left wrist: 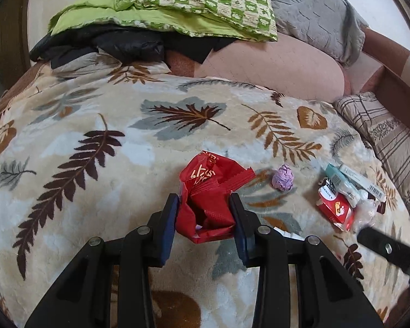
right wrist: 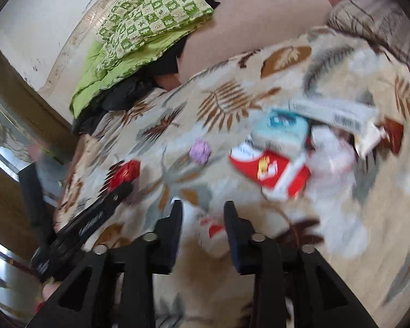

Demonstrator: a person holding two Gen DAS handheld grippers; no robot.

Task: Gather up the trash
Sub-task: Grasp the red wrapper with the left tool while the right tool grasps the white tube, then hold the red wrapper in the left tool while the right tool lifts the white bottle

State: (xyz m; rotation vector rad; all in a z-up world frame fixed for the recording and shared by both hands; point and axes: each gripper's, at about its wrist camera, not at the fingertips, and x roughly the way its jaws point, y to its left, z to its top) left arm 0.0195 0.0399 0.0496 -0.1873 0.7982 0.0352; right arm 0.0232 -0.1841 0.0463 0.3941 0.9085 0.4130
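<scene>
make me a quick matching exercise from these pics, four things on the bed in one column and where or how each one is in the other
Things:
1. red wrapper
2. purple paper ball
3. red carton
4. green checked quilt

Places or states:
A. heaped at the far end of the bed
B. lying loose on the leaf blanket, apart from the pile
C. clamped in the left gripper
D. in the pile of packaging at the right

Pairs: 1-C, 2-B, 3-D, 4-A
</scene>
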